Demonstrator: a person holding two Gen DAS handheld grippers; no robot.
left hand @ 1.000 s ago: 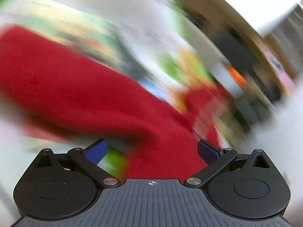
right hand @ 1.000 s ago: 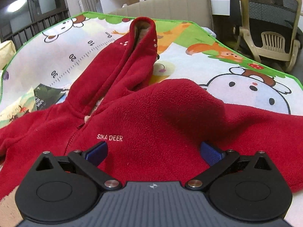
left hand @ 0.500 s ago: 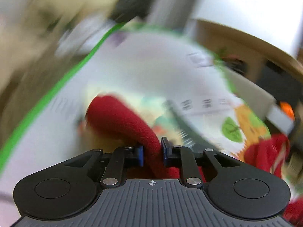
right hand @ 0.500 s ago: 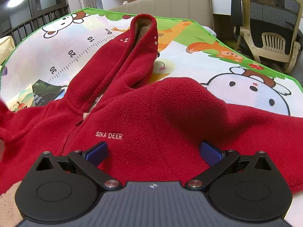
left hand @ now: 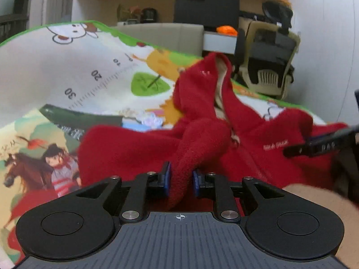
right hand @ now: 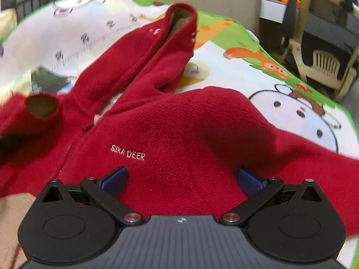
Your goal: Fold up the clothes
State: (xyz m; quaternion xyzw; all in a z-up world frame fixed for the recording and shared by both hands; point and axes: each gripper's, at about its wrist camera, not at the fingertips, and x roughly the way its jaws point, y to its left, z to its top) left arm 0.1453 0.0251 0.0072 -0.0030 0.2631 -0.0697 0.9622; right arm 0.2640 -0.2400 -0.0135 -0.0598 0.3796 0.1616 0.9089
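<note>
A red fleece hoodie (right hand: 190, 134) lies front up on a cartoon play mat (right hand: 291, 112), its hood (right hand: 157, 51) pointing away. My left gripper (left hand: 181, 179) has the hoodie's left sleeve (left hand: 193, 152) between its blue pads, which still touch the fleece while the jaws are opening. The sleeve is drawn over the hoodie's chest (left hand: 258, 134). Its cuff (right hand: 41, 109) shows at the left in the right wrist view. My right gripper (right hand: 181, 179) stands open low over the chest, just below the "SIKA DEER" lettering (right hand: 128, 153). It also shows at the right edge as the right gripper (left hand: 318, 145).
A beige office chair (right hand: 325, 51) stands past the mat's far right edge and a beige padded bench (left hand: 168, 35) behind the mat. Part of a hand (left hand: 314, 201) shows at the lower right. The mat (left hand: 67, 67) lies bare on the left.
My left gripper went from wide open to closed on the sleeve, then carried it over toward the hoodie's chest. The cuff has come into the right wrist view. The right gripper stayed open.
</note>
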